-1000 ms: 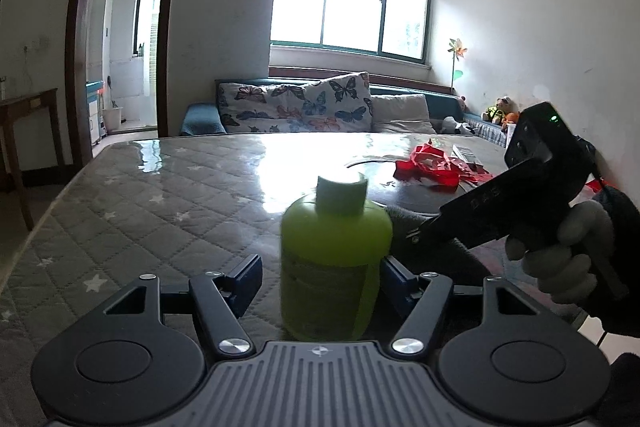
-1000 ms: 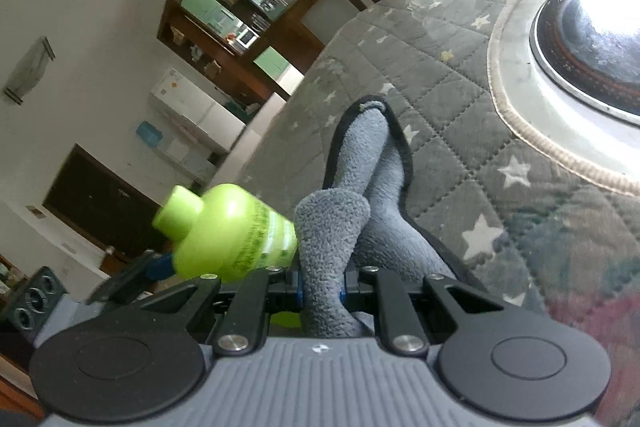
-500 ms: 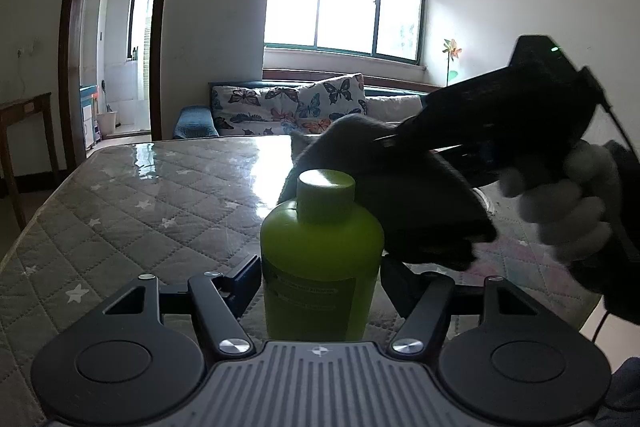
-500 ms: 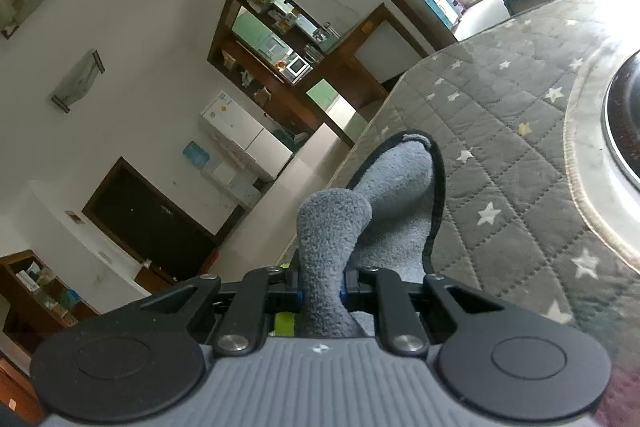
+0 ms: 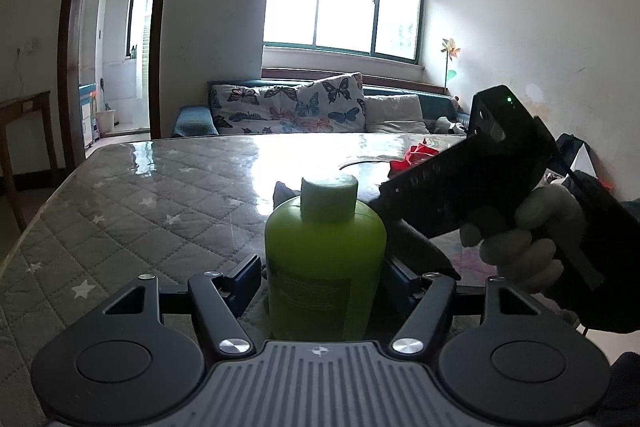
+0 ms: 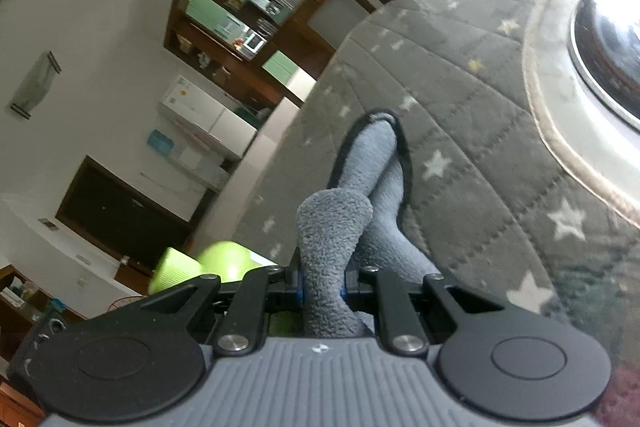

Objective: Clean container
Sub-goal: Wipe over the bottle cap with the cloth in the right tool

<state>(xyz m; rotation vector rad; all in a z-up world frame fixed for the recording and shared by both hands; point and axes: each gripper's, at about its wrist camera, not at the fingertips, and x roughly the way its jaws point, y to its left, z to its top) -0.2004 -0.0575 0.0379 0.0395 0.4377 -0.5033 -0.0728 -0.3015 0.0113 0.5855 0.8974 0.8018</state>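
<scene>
- Your left gripper (image 5: 323,277) clamps the green bottle (image 5: 325,263) upright between both pads, low at 6 o'clock in the left wrist view, above the quilted table (image 5: 160,195).
- Your right gripper (image 6: 322,285) is closed narrowly on a grey cloth (image 6: 340,227).
- From the left wrist view, the right gripper sits at 3 o'clock of the bottle, just beside its shoulder.
- A dark round plate (image 6: 608,43) lies at 2 o'clock, right wrist view.
</scene>
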